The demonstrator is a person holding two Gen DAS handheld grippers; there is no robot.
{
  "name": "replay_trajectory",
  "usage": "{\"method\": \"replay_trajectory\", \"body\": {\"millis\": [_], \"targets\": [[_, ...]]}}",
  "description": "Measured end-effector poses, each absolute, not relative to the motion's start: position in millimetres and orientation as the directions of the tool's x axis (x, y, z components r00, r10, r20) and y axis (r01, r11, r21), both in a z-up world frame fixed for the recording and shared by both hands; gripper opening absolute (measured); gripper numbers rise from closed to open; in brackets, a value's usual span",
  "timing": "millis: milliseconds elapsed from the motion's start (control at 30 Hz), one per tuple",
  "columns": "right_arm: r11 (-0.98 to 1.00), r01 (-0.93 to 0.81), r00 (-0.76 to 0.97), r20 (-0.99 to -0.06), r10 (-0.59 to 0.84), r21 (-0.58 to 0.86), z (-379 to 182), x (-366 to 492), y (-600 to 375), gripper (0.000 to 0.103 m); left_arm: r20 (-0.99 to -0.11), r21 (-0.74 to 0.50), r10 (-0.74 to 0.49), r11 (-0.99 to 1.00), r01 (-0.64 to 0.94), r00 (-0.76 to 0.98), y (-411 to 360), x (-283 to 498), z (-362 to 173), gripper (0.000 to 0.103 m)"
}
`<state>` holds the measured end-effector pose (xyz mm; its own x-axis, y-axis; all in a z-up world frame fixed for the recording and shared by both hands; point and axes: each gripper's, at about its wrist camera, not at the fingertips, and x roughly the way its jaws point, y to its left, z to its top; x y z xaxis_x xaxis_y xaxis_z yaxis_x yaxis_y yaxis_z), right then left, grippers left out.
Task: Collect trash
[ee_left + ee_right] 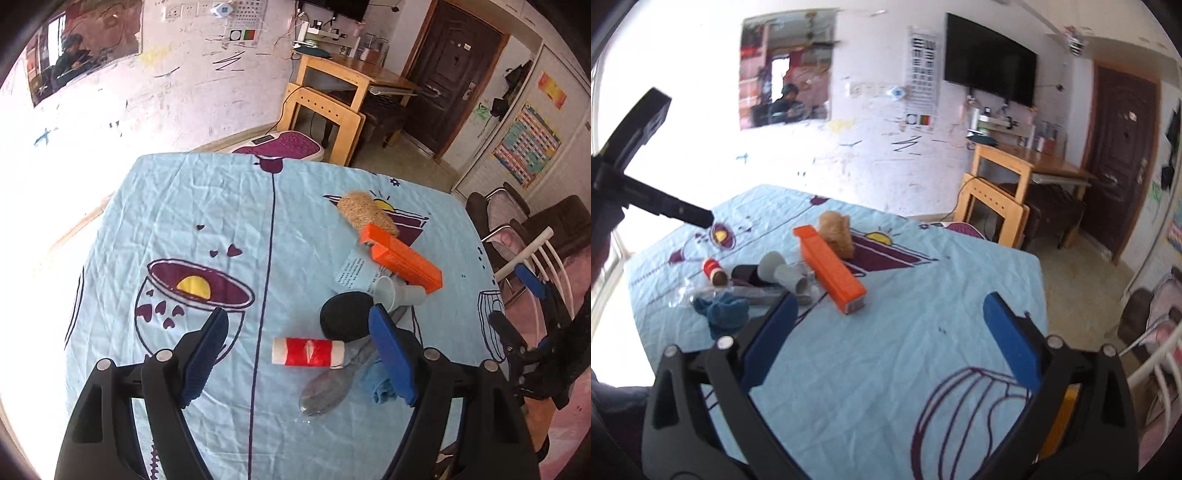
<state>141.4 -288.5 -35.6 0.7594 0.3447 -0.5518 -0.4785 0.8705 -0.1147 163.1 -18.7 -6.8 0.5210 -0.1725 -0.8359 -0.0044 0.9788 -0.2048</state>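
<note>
Trash lies in a cluster on the light-blue tablecloth (184, 229): a red-and-white roll (308, 352), a black round pad (345, 314), a grey cup (397, 293) on its side, an orange box (404, 264), a tan loofah (365, 214), a flattened clear bottle (327, 387) and a blue rag (380, 384). My left gripper (299, 314) hangs open above the roll, holding nothing. My right gripper (891, 300) is open over bare cloth, just right of the orange box (831, 269), the grey cup (783, 273) and the blue rag (722, 310).
A printed paper sheet (354, 271) lies under the cup. A white chair (535, 258) stands off the table's right side, with dark armchairs behind it. A wooden desk (1015, 173) and a door are at the far wall. Something yellow (1060, 417) shows behind the right finger.
</note>
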Motion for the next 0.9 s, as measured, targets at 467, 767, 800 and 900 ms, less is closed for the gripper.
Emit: {"method": "replay_trajectory", "body": {"millis": [467, 767, 800, 900], "targets": [[0.785, -0.592, 0.586, -0.767, 0.262, -0.184, -60, 208, -224, 0.07, -0.831, -0.139, -0.236, 0.965, 0.222, 0.505, -19, 144, -20, 0.074], [0.791, -0.596, 0.532, -0.807, 0.258, -0.139, -70, 218, -214, 0.039, -0.805, 0.088, -0.233, 0.863, 0.498, 0.545, -34, 127, -13, 0.074], [0.795, -0.591, 0.534, -0.804, 0.259, -0.137, -70, 218, -214, 0.038, -0.809, 0.113, -0.228, 0.844, 0.524, 0.542, -37, 126, -15, 0.074], [0.828, -0.549, 0.561, -0.784, 0.264, -0.114, -63, 217, -224, 0.029, -0.834, 0.15, -0.219, 0.793, 0.59, 0.506, -43, 129, -21, 0.075]]}}
